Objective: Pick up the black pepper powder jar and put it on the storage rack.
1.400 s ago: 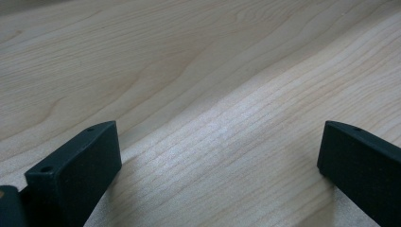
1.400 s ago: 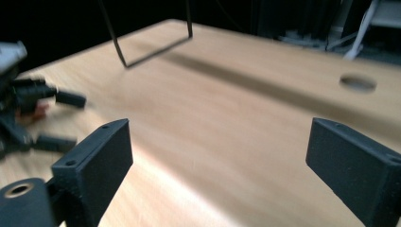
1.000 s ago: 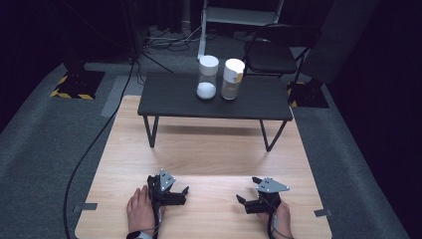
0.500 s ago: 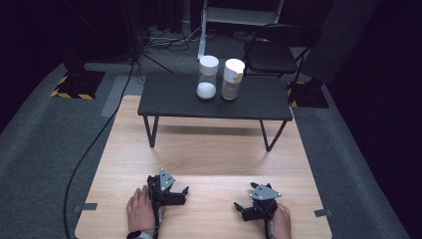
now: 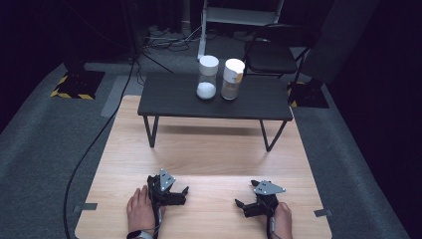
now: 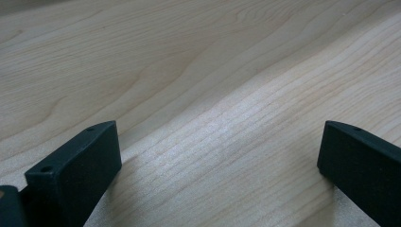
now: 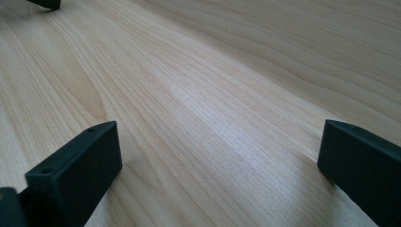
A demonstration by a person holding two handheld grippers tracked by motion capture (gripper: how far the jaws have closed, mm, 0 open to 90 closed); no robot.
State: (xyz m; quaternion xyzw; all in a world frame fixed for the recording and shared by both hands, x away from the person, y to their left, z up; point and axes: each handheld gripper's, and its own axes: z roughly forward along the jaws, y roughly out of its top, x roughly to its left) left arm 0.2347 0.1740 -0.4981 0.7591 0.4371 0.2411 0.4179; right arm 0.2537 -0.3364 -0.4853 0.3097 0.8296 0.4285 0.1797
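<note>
High view: both hand-held grippers (image 5: 185, 193) (image 5: 242, 205) spread, empty; two jars (image 5: 207, 77) far off on dark table (image 5: 169, 99).

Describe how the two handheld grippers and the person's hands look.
Both the left gripper and the right gripper are black with blocky, flat-faced jaws, each topped by a grey three-cornered plate. A thin black cable trails from each. The left hand wears a wristband.

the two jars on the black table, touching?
Apart. The high view shows a dark strip of tabletop between the clear jar and the tan jar on the black table.
</note>
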